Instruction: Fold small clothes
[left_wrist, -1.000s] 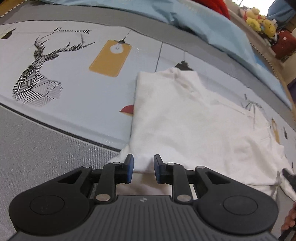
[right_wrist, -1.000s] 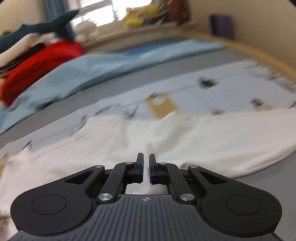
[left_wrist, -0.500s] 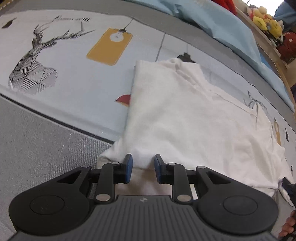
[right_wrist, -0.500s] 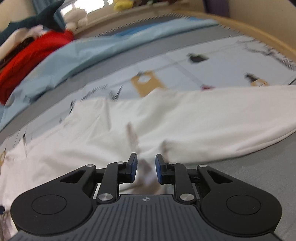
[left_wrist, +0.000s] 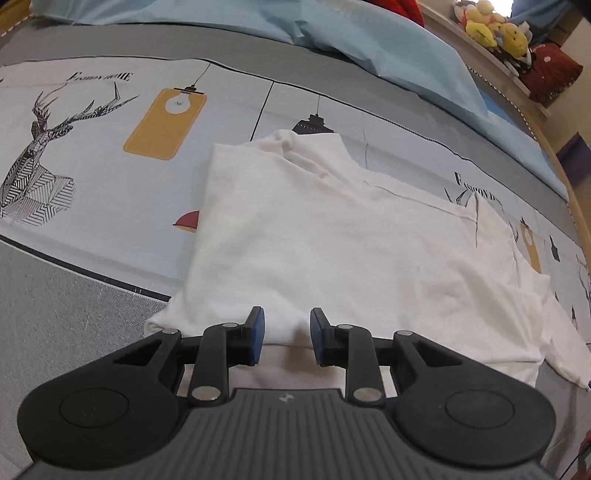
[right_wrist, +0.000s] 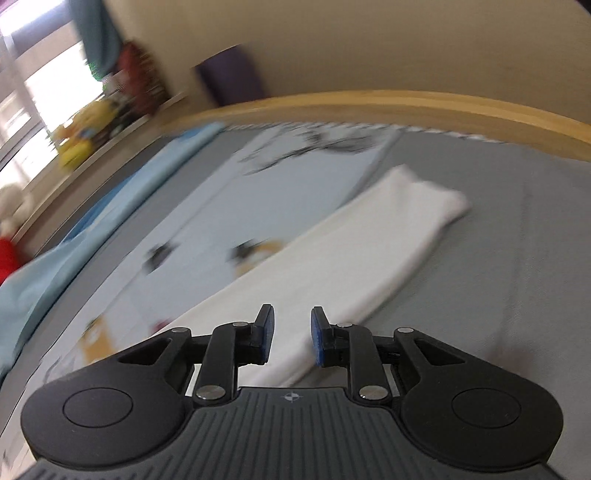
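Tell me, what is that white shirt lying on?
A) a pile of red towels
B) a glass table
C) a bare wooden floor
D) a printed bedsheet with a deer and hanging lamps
D: the white shirt lies spread on a bedsheet printed with a line-drawn deer and a yellow lamp panel.

A printed bedsheet (left_wrist: 110, 206) covers the bed, grey along its borders and pale blue in the panels. A line-drawn deer head (left_wrist: 40, 155) sits near the sheet's left edge, with a mustard hanging-lamp print (left_wrist: 166, 123) just beside it and a small black lamp print (left_wrist: 314, 123) further right. A light blue blanket (left_wrist: 369, 48) lies bunched along the far edge. Yellow plush toys (left_wrist: 491, 26) sit on a ledge beyond the far right corner. The bed's wooden rim (right_wrist: 406, 105) curves along its far side; a purple object (right_wrist: 231, 77) behind it is blurred.
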